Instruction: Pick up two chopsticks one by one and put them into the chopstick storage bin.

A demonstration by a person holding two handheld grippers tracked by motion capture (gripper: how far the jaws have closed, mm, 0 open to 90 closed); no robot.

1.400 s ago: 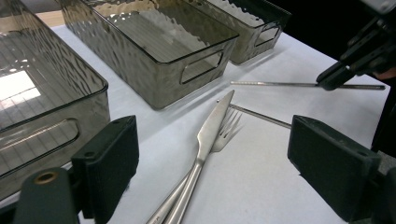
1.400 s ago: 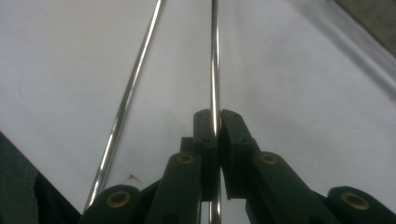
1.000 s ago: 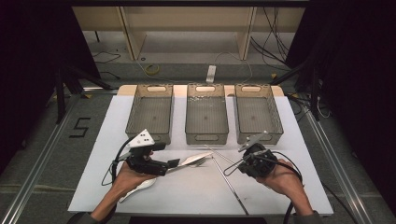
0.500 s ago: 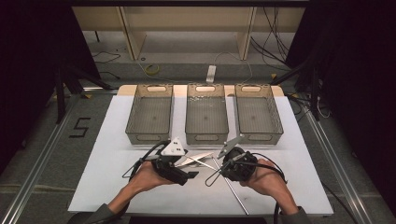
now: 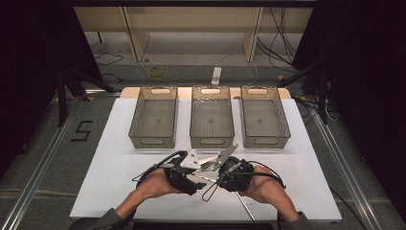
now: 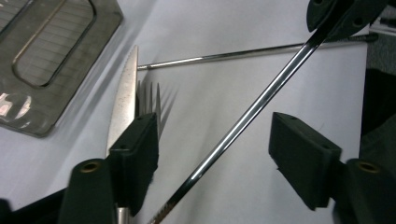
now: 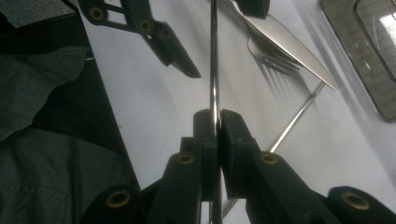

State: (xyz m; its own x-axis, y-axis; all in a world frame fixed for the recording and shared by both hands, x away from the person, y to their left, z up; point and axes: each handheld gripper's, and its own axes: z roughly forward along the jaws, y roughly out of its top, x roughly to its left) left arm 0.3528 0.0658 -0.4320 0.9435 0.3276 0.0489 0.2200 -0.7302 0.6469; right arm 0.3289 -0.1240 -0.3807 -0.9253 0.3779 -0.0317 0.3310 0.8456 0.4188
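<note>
- Just in front of the middle basket (image 5: 212,120), on the white table (image 5: 110,158), the two hands meet, the left gripper (image 6: 212,144) and the right gripper (image 7: 216,123) almost touching each other.
- Right gripper: its jaws are clamped tight on a thin metal rod (image 7: 214,60), which runs straight ahead from them.
- Left gripper: its jaws stand wide apart with nothing pinched; the held rod (image 6: 243,116) passes slantwise through the gap between them.
- A knife (image 6: 122,100) and a fork (image 6: 148,95) lie side by side on the table just before the middle basket, by the left jaw.
- A second rod (image 6: 243,52) lies flat on the table beyond them.
- All three baskets, the left basket (image 5: 153,117) and the right basket (image 5: 264,117) included, look empty.
- Judged from this, sorting has barely begun: one rod is lifted, nothing is yet dropped in, and the knife, fork and other rod remain.
</note>
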